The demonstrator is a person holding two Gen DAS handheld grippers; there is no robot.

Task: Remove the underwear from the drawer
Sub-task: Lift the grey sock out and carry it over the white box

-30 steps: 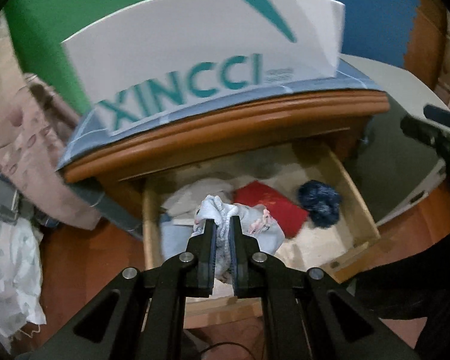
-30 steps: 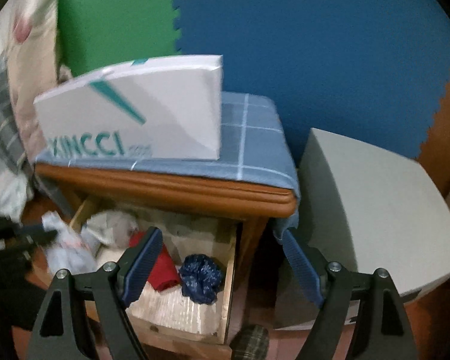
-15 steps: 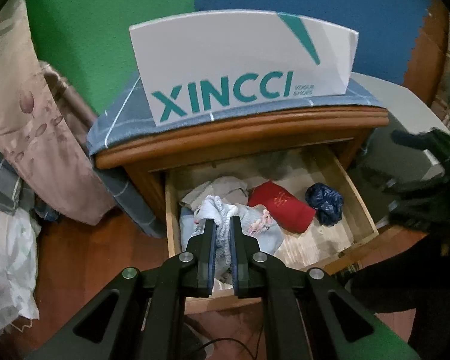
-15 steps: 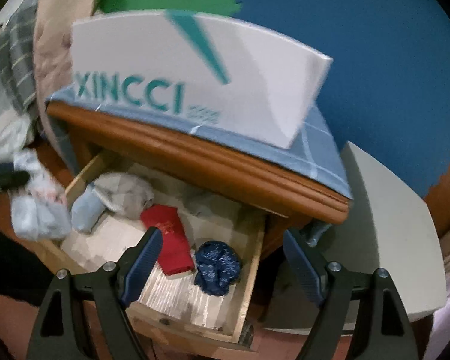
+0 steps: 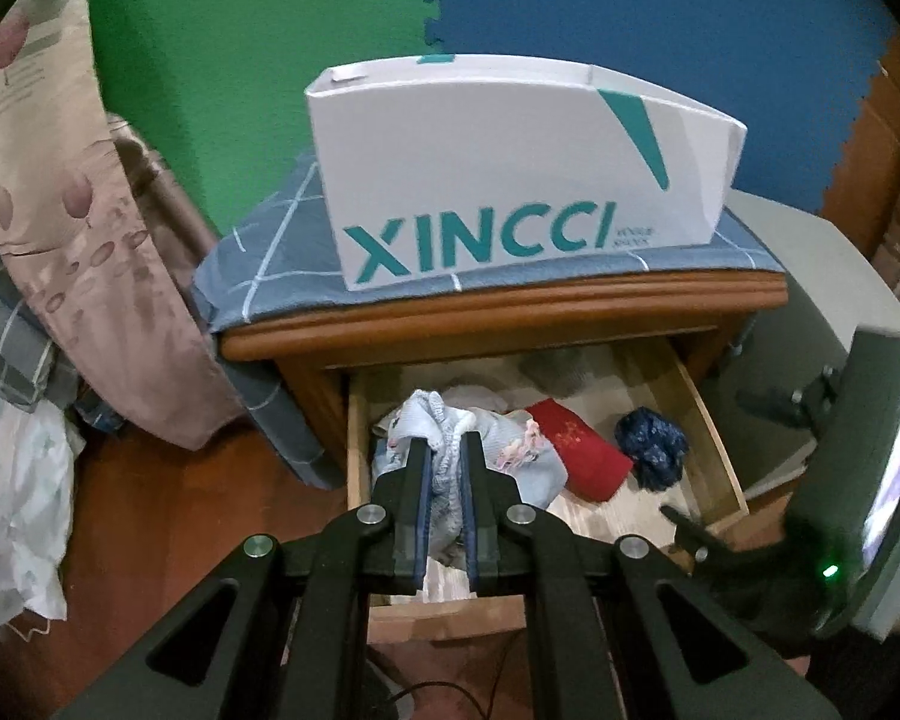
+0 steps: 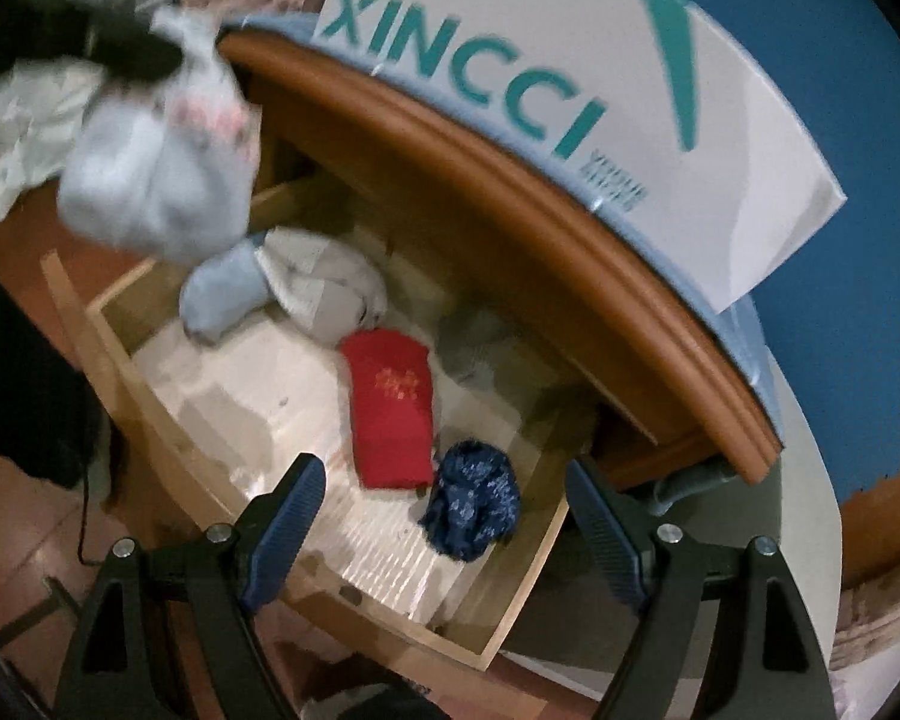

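My left gripper (image 5: 444, 450) is shut on light blue underwear with pink print (image 5: 522, 456), held up above the open wooden drawer (image 5: 714, 438). The same bundle (image 6: 162, 180) hangs from the left gripper at the upper left of the right wrist view. My right gripper (image 6: 444, 480) is open and empty above the drawer's front (image 6: 144, 372), over a dark blue bundle (image 6: 474, 498). In the drawer also lie a red folded piece (image 6: 393, 408), a grey-white piece (image 6: 330, 288) and a pale blue piece (image 6: 222, 294).
A white XINCCI box (image 5: 510, 168) stands on a blue checked cloth (image 5: 270, 276) atop the nightstand (image 5: 510, 318). A grey cabinet (image 5: 810, 276) stands to the right. Bedding and a floral curtain (image 5: 60, 240) hang at the left. Wooden floor (image 5: 180, 510) lies below.
My left gripper has lifted the light blue underwear higher and back from the drawer. My right gripper has moved in and down over the drawer, still open.
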